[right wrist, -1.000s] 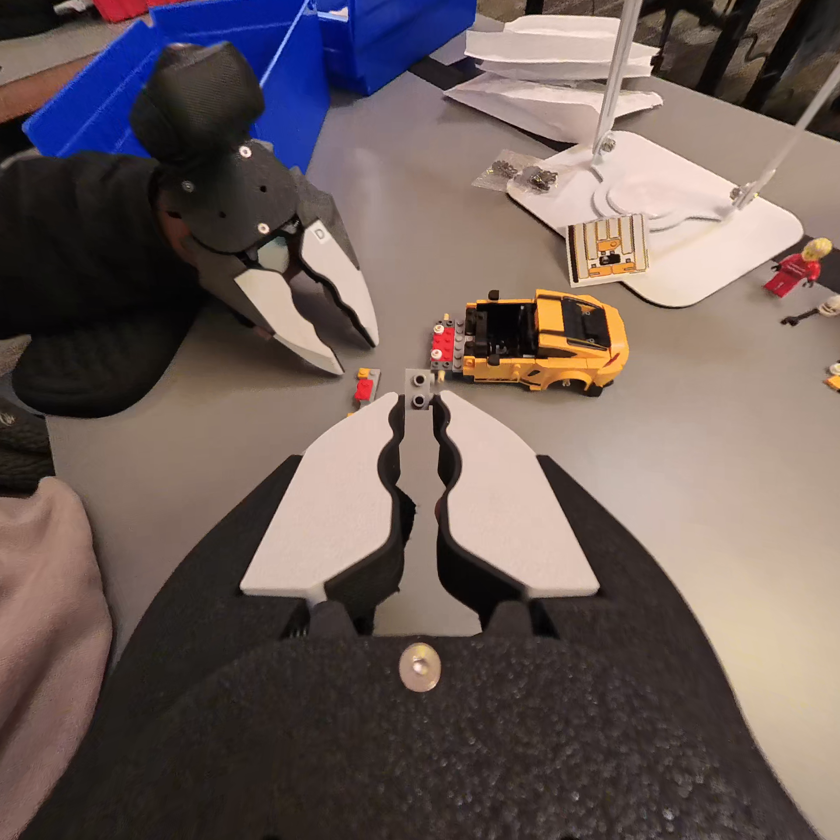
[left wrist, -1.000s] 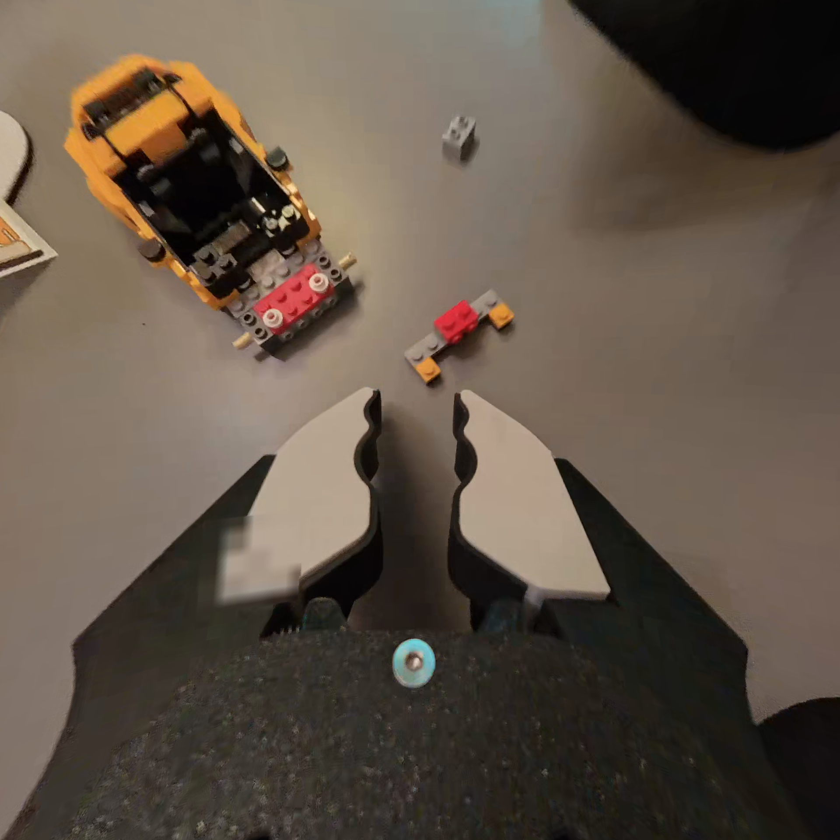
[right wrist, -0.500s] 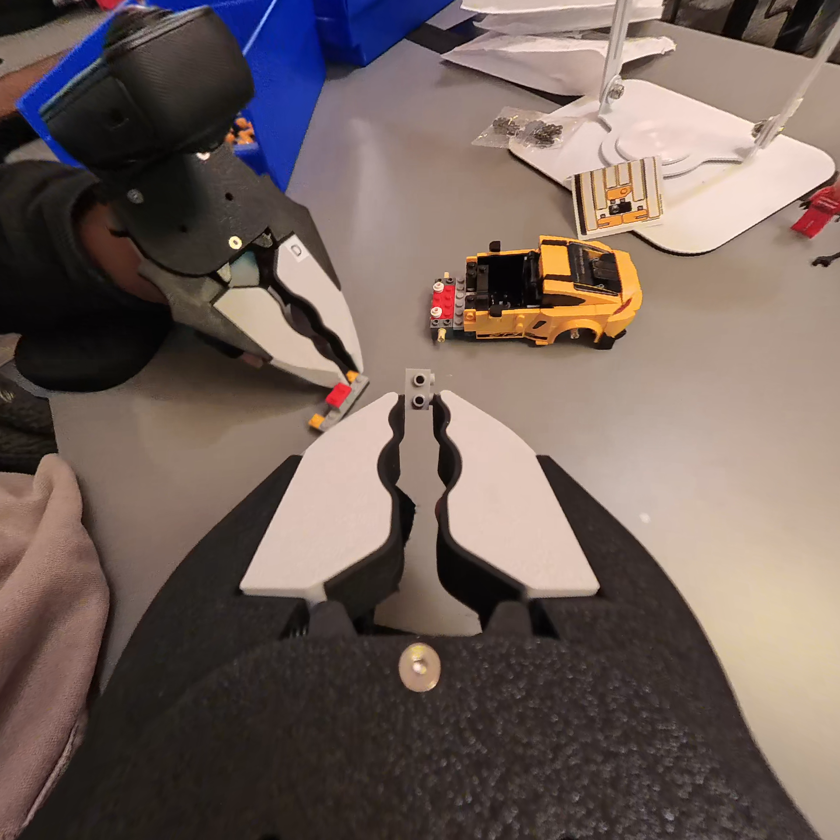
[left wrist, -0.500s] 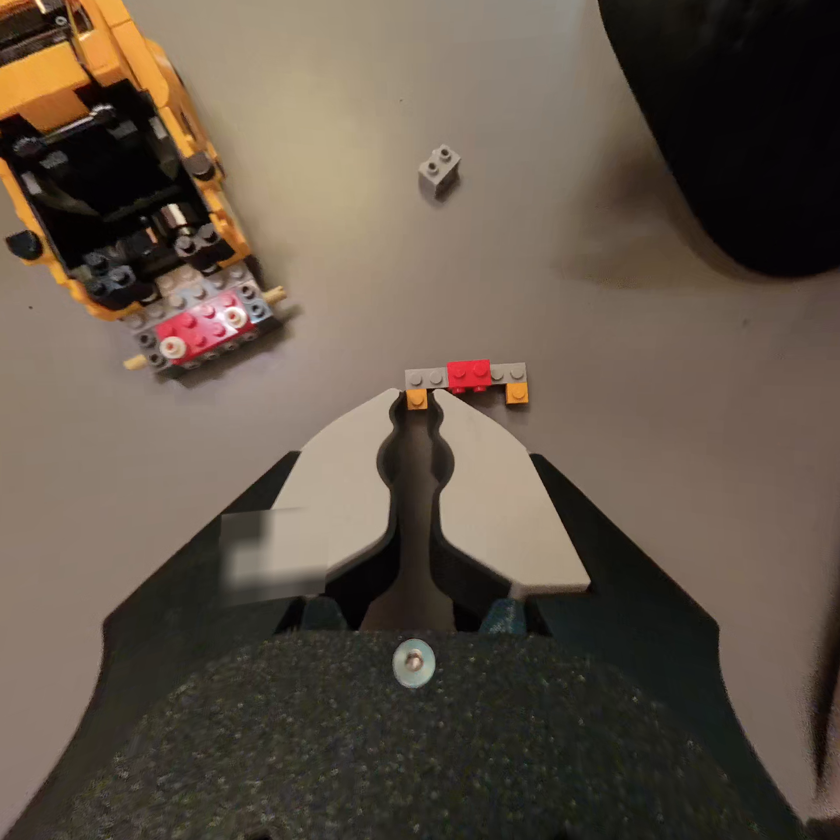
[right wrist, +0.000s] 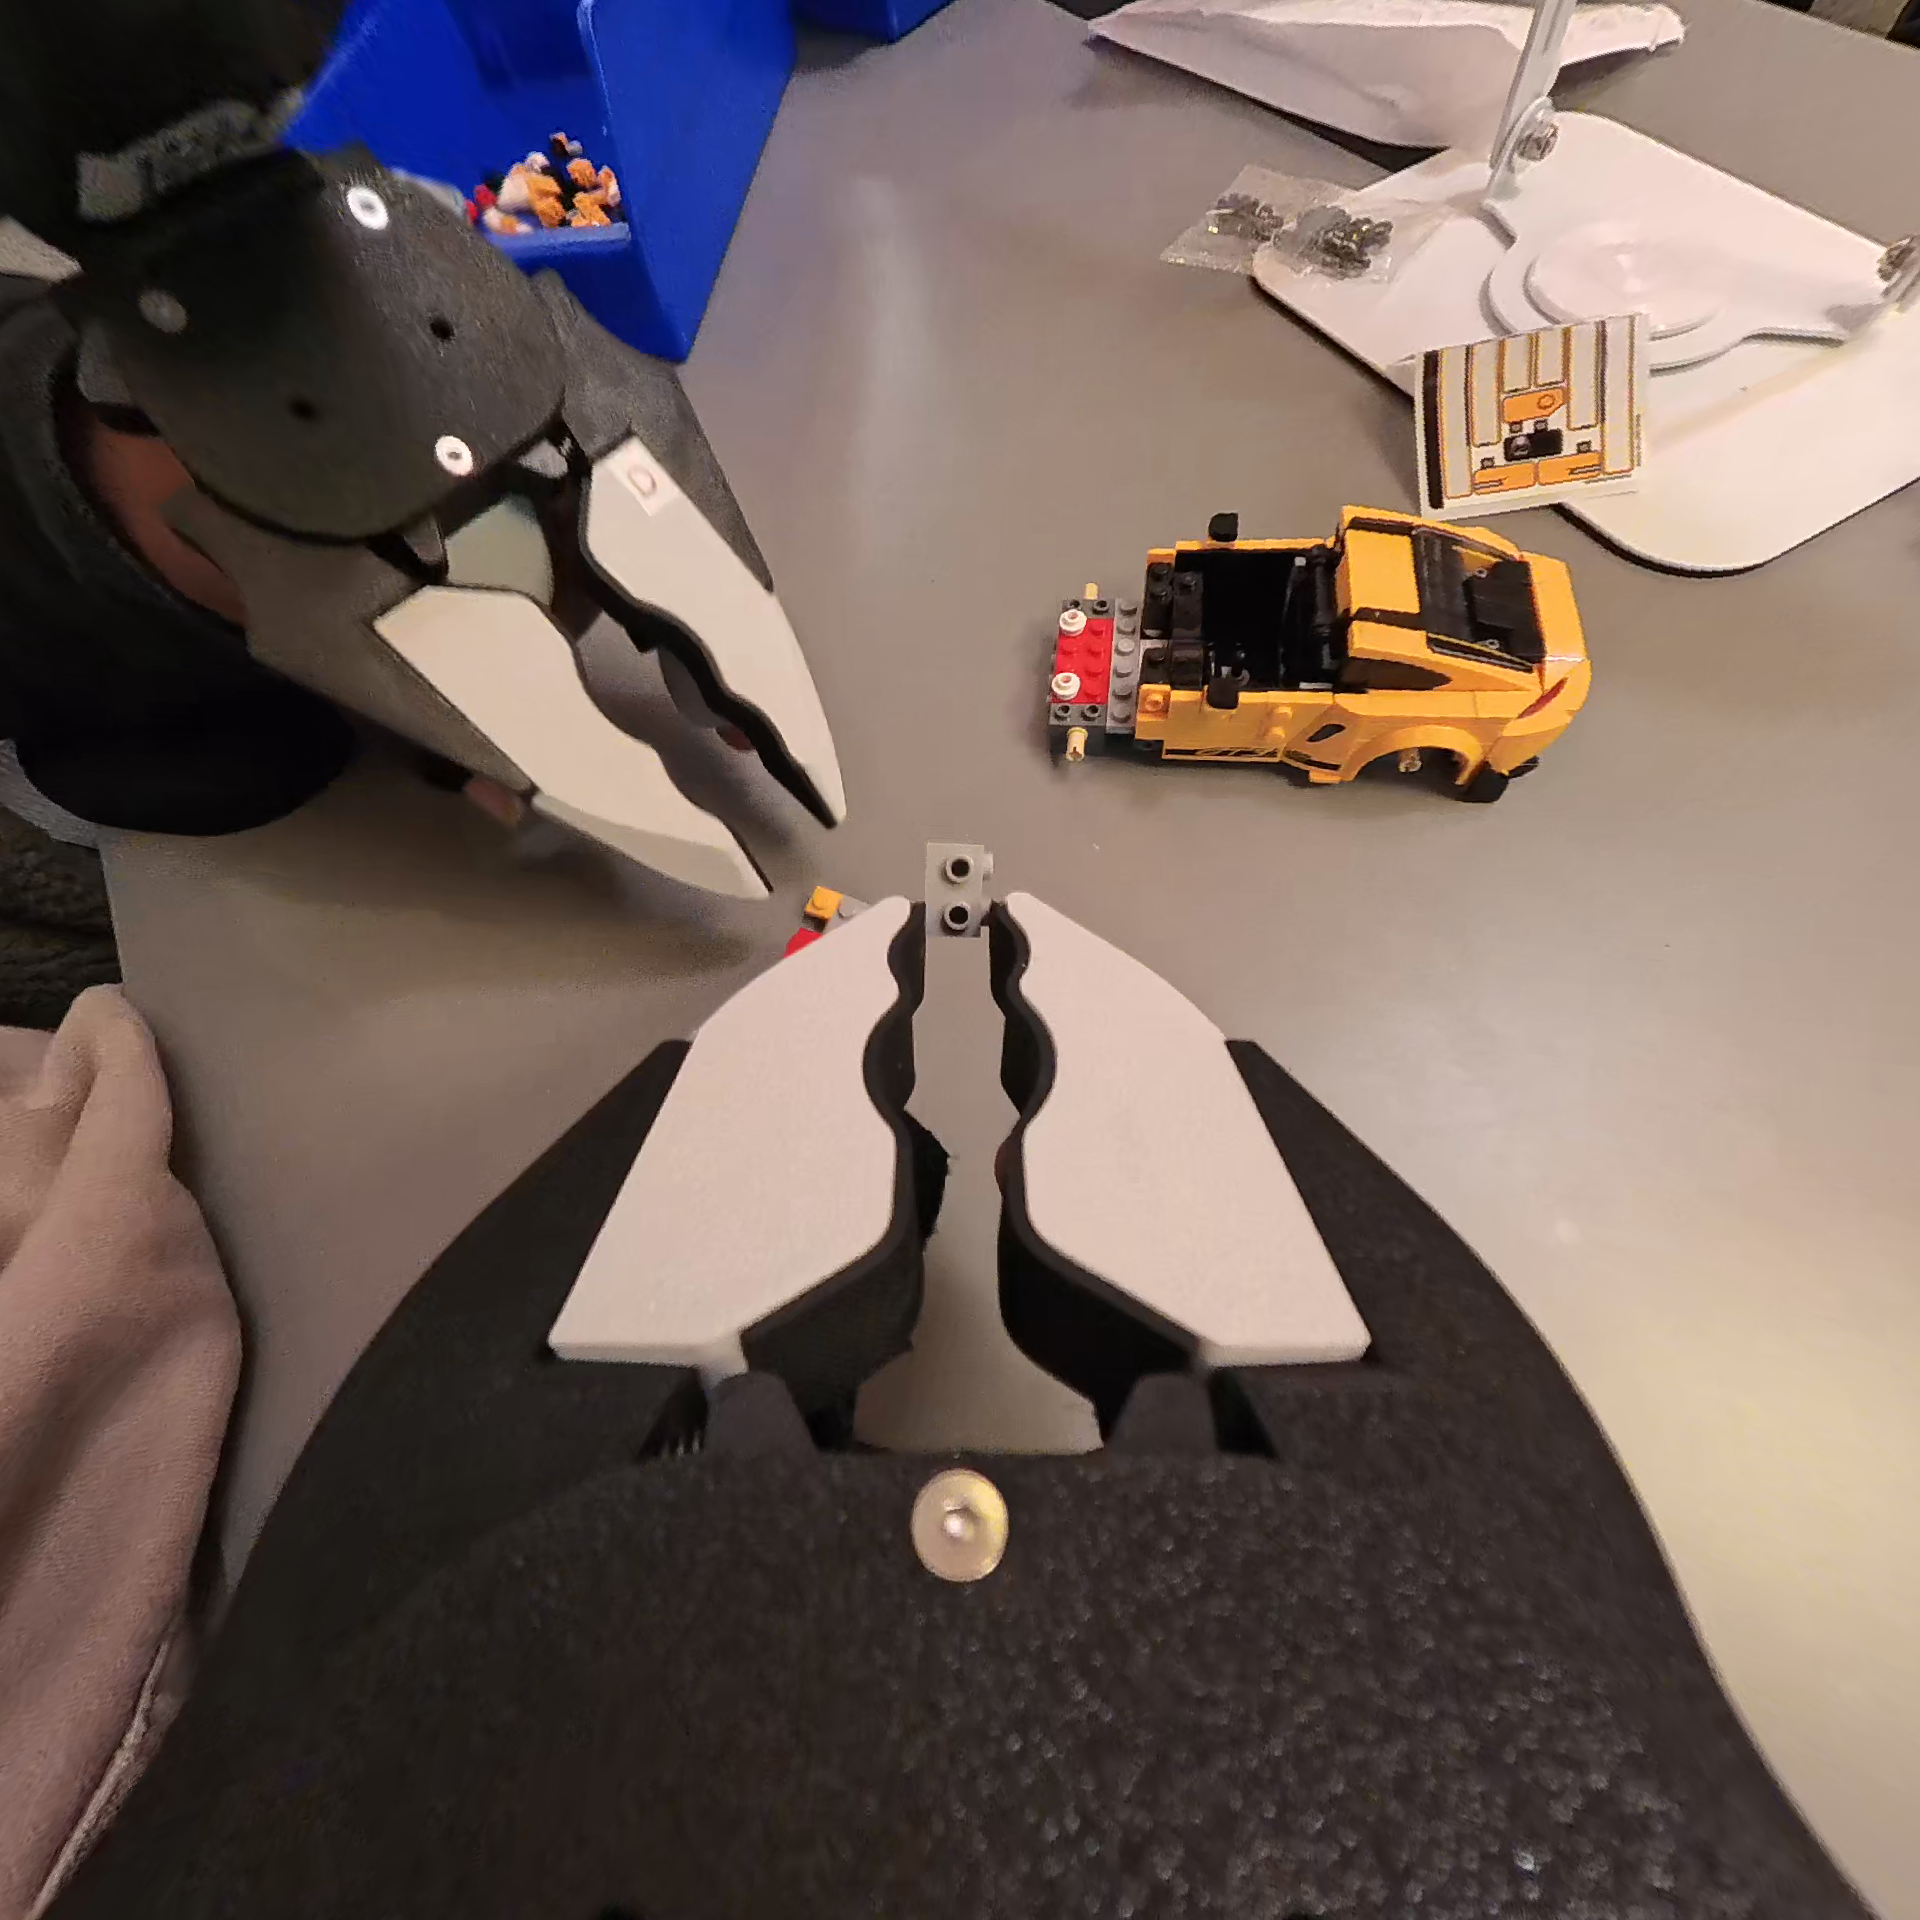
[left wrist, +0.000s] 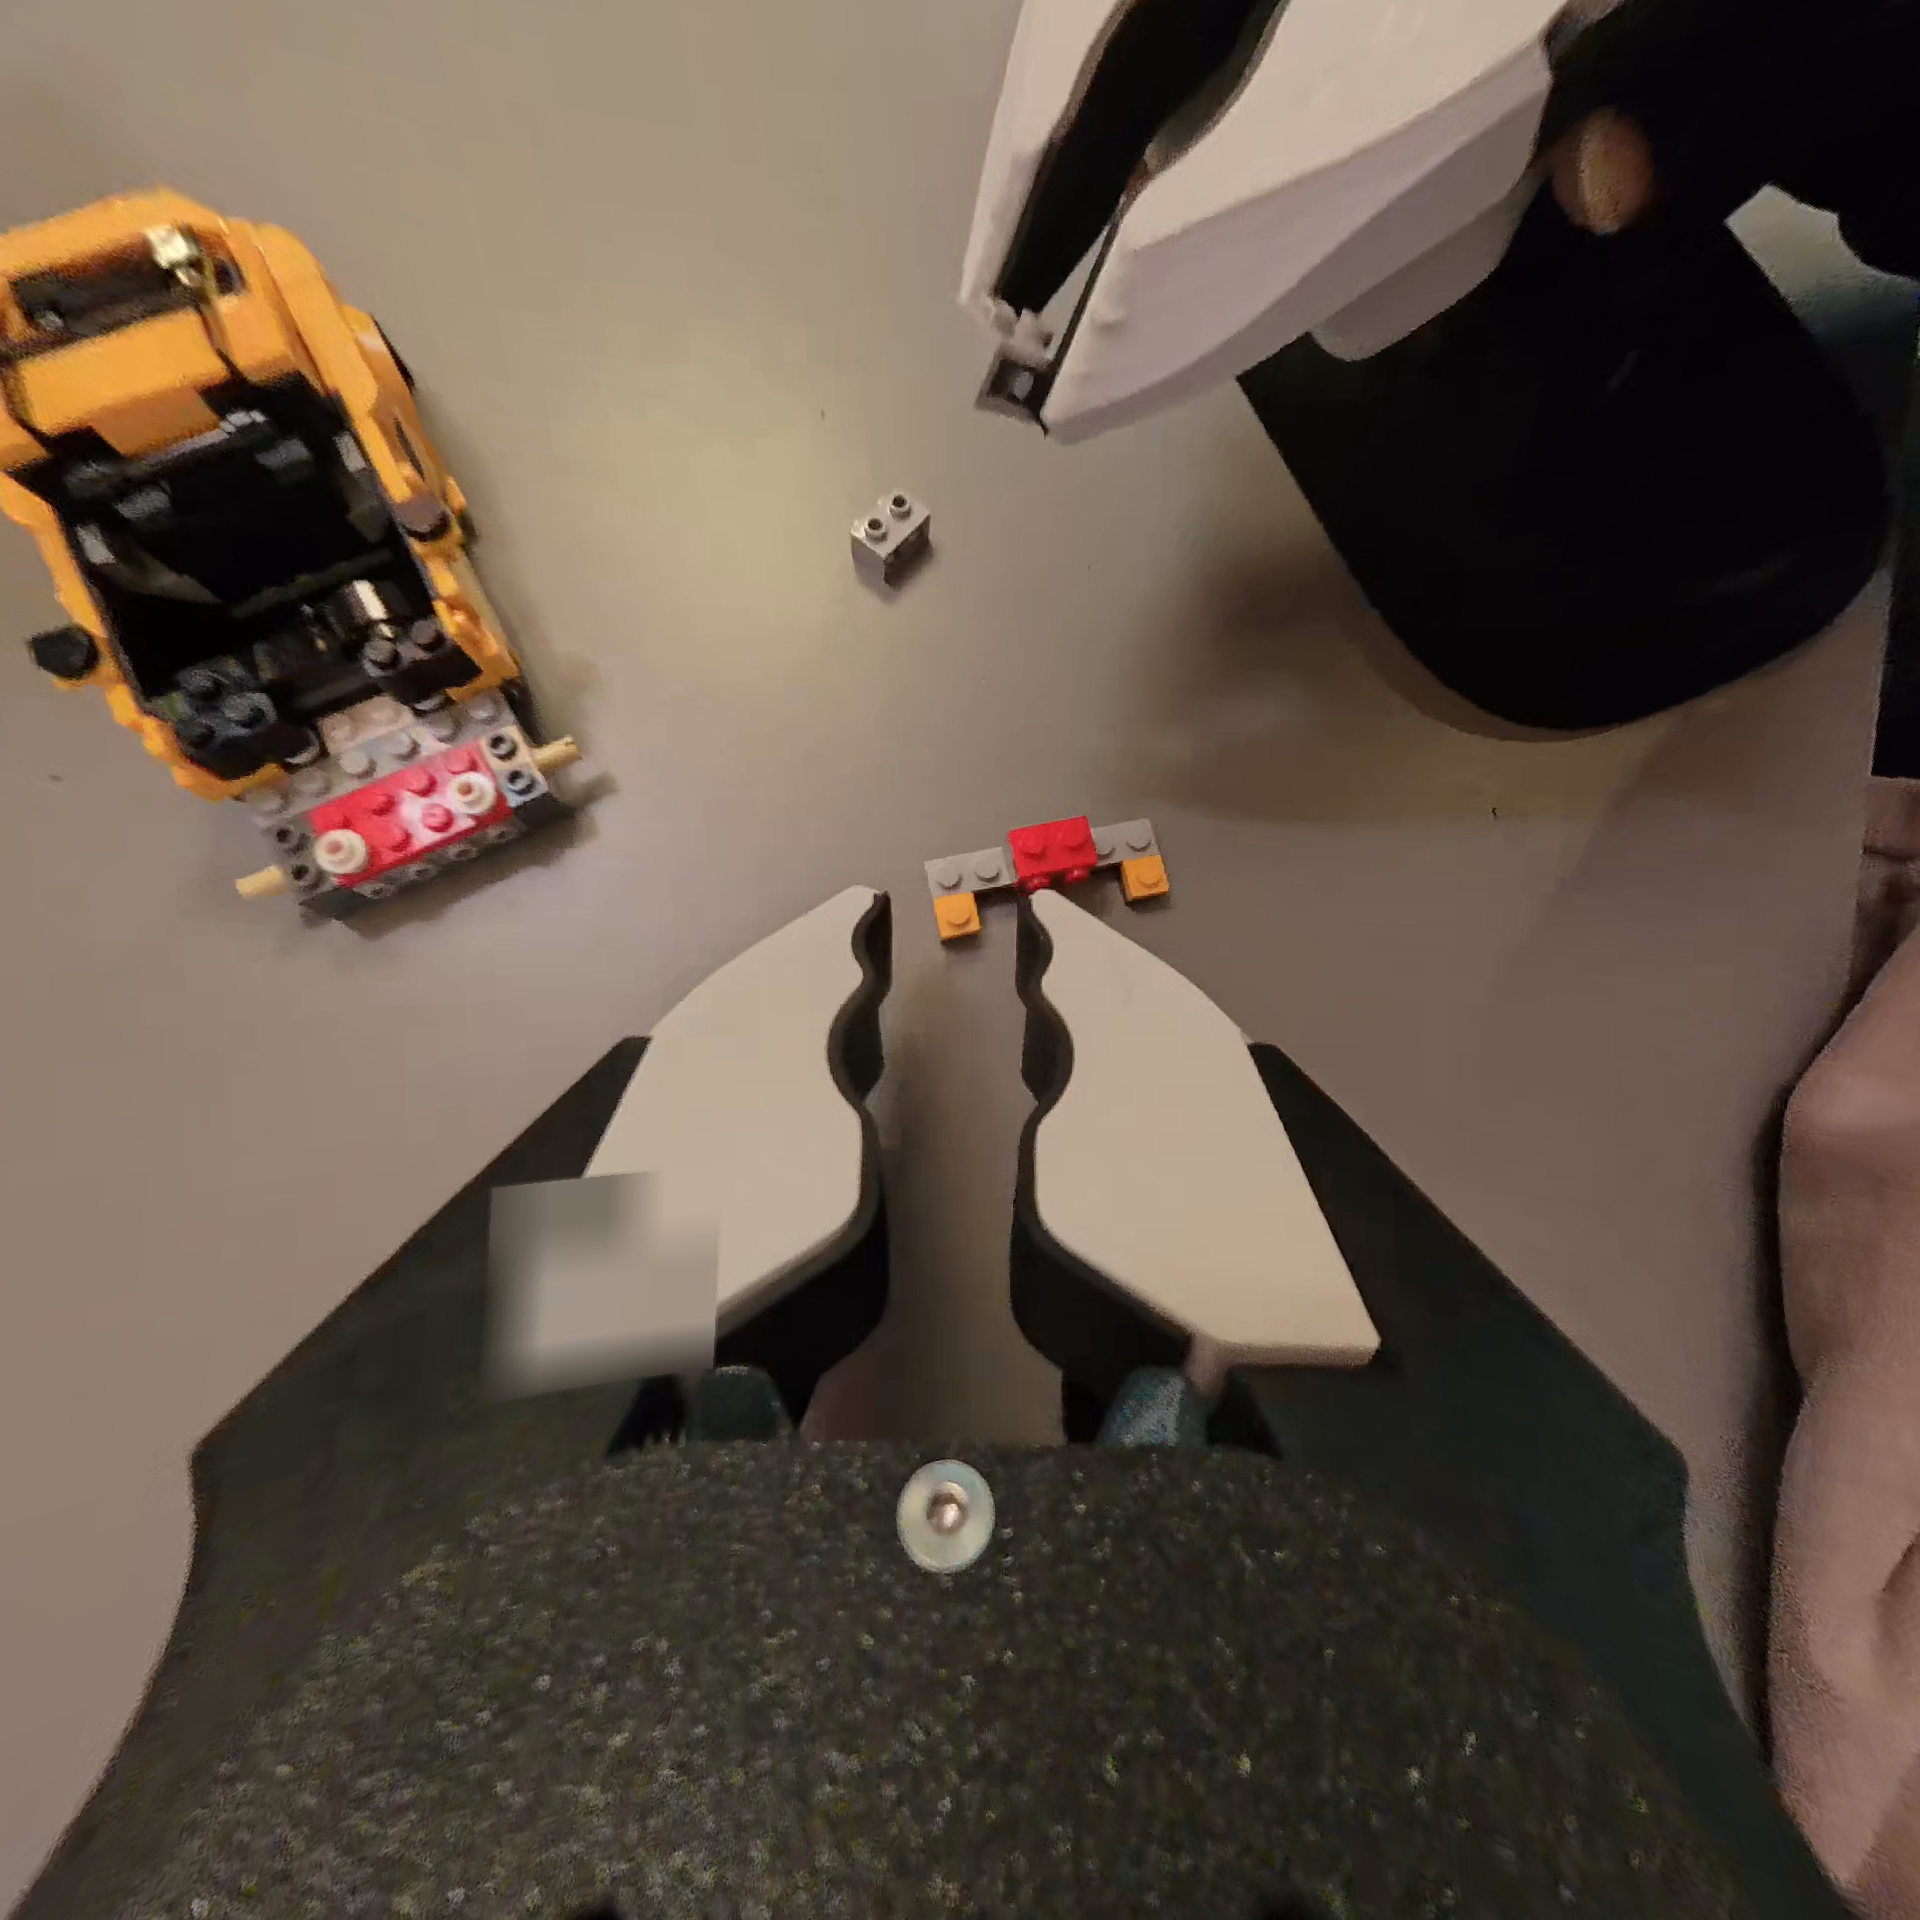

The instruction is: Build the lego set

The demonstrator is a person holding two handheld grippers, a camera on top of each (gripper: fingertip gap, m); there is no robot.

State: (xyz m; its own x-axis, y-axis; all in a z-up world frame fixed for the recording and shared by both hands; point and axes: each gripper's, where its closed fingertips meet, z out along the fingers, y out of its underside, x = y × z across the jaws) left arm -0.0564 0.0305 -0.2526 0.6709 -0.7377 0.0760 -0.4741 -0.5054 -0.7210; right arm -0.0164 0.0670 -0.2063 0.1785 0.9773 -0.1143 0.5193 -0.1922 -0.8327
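A small assembly (left wrist: 1049,862), a grey plate with a red brick and two orange ends, lies flat on the grey table. My left gripper (left wrist: 954,914) is open and empty, its tips just short of the assembly. In the right wrist view, the assembly (right wrist: 826,904) is mostly hidden behind my fingers. My right gripper (right wrist: 956,914) is shut on a small grey brick (right wrist: 958,894) and holds it above the table; it also shows in the left wrist view (left wrist: 1023,353). A second grey brick (left wrist: 890,535) lies loose. The yellow car (right wrist: 1340,655) stands beyond, its red-and-grey end open.
Blue bins (right wrist: 665,156) with loose pieces stand at the back left. A white stand base (right wrist: 1662,343), a sticker sheet (right wrist: 1532,416) and a bag of parts (right wrist: 1288,229) lie at the back right. A pinkish cloth (right wrist: 94,1247) lies at the near left. Tip to tip, the grippers are about 8 centimeters apart.
My left gripper narrowed onto the assembly's orange end, turning it square, and has opened again. My right gripper has moved closer to the left one with the grey brick.
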